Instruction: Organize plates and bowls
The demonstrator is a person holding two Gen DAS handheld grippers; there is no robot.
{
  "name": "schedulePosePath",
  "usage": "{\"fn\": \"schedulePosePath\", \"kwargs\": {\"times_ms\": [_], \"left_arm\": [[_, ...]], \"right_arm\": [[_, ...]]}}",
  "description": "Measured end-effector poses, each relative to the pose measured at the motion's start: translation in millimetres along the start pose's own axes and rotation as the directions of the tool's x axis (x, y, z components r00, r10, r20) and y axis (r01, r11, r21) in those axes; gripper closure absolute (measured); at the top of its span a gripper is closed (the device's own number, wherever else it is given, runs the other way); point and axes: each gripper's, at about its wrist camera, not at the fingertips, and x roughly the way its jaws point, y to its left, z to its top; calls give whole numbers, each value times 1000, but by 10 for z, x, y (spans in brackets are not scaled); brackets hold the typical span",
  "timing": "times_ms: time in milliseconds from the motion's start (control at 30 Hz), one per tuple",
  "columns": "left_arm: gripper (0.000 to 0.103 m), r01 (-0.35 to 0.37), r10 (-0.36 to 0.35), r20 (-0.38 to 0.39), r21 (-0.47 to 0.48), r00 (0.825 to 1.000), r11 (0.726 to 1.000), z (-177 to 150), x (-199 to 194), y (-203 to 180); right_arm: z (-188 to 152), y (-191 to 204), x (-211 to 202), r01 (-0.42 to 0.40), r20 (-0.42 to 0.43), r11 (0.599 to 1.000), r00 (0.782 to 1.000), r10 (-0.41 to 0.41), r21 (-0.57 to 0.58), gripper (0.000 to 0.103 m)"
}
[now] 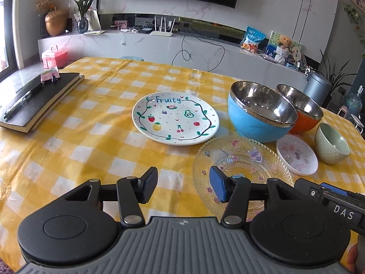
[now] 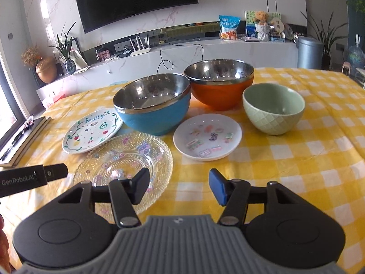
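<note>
Here both hand-held grippers hover over a worktop (image 1: 79, 137) covered in a yellow-and-white checked cloth, with the dishes spread ahead of them.

The left hand-held gripper (image 1: 183, 186) has its jaws partly apart with nothing between them. Its right finger (image 1: 217, 187) shows in front of the near-left part of the clear glass plate (image 1: 241, 159), which lies just ahead and to the right. Beyond the gap sits the white "Fruity" plate (image 1: 175, 118), apart from the gripper. Further right stand the blue bowl (image 1: 260, 111) and, close behind it, the orange bowl (image 1: 301, 107). The small white plate (image 1: 296, 155) and the green bowl (image 1: 333, 143) lie at the right, close together.

The right hand-held gripper (image 2: 179, 186) is likewise partly open and empty. Its left finger (image 2: 140, 186) shows over the near edge of the glass plate (image 2: 127, 159). The small white plate (image 2: 207, 137) lies straight ahead of the gap, apart from it. The green bowl (image 2: 273, 109) stands ahead to the right, the blue bowl (image 2: 152, 107) and orange bowl (image 2: 221, 82) behind, and the "Fruity" plate (image 2: 91, 132) to the left.

A black notebook (image 1: 38, 100) with a pen on it lies at the left edge.
</note>
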Motion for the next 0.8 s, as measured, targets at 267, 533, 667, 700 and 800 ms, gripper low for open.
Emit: {"fn": "schedulePosePath", "kwargs": {"times_ms": [267, 533, 667, 700, 800], "left_arm": [[40, 47, -49, -46, -33, 998, 998, 42, 276, -38], [69, 82, -85, -57, -58, 995, 995, 50, 388, -20], [81, 103, -108, -58, -72, 993, 992, 50, 399, -16], [83, 106, -110, -58, -75, 992, 992, 55, 403, -14], [86, 109, -114, -58, -79, 992, 991, 67, 413, -16]], "right_arm": [[72, -132, 328, -28, -55, 994, 998, 34, 102, 54], [107, -100, 454, -75, -62, 989, 995, 83, 127, 79], [102, -61, 481, -96, -67, 985, 992, 106, 140, 87], [101, -50, 485, -94, -66, 986, 992, 104, 137, 89], [103, -42, 487, -97, -63, 985, 992, 107, 140, 92]]}}
